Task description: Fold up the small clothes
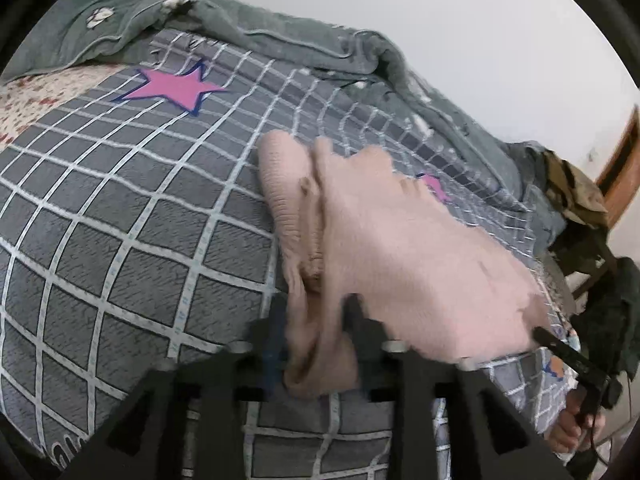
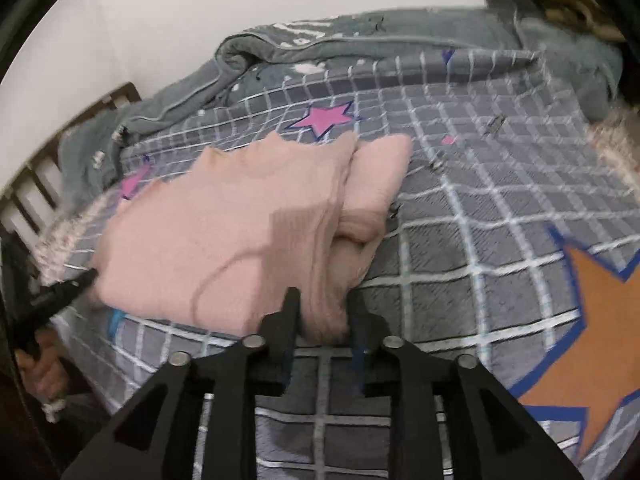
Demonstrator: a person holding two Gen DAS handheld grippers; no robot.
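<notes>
A pink knitted garment lies folded on the grey checked bed cover. My left gripper is at its near left corner. A bunched edge of the knit lies between the parted fingers, which do not look clamped on it. My right gripper is at the near right corner, open, with the ribbed edge lying loosely between its fingers. Each gripper also shows in the other's view: the right gripper's finger at the right, the left gripper's finger at the left.
A grey-green blanket is heaped along the wall behind the garment. Pink and orange stars mark the cover. A wooden bed rail and a pile of camouflage cloth bound the bed's end.
</notes>
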